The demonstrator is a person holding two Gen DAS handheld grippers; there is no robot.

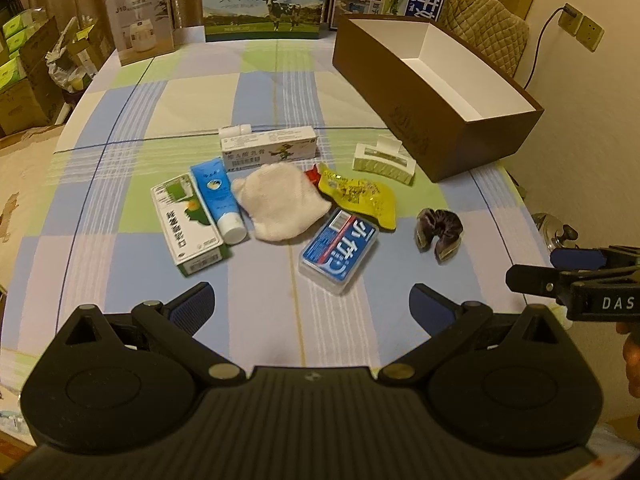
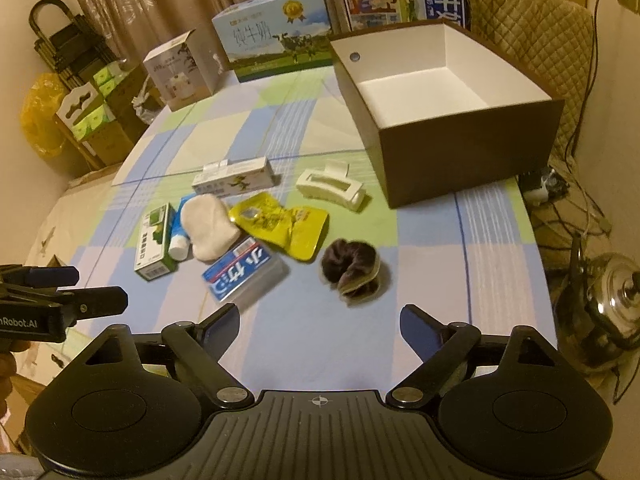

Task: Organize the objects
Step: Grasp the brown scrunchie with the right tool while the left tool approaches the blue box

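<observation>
Small items lie in a cluster on the checked tablecloth: a green-white medicine box (image 1: 188, 228), a blue tube (image 1: 218, 204), a white cloth (image 1: 280, 200), a long ointment box (image 1: 270, 148), a yellow snack packet (image 1: 360, 194), a blue floss case (image 1: 340, 250), a cream hair claw (image 1: 384, 160) and a dark scrunchie (image 1: 440, 236) (image 2: 352, 266). An open brown box (image 1: 440, 120) (image 2: 460, 160) with a white inside stands at the back right. My left gripper (image 1: 312, 300) is open and empty, just short of the floss case. My right gripper (image 2: 320, 324) is open and empty, just short of the scrunchie.
Milk cartons (image 1: 262, 0) and a small appliance box (image 1: 140, 20) stand along the table's far edge. A padded chair (image 2: 532, 28) is behind the brown box. A metal kettle (image 2: 608, 308) and cables sit on the floor at the right. Stacked cardboard boxes (image 2: 100, 120) are at the left.
</observation>
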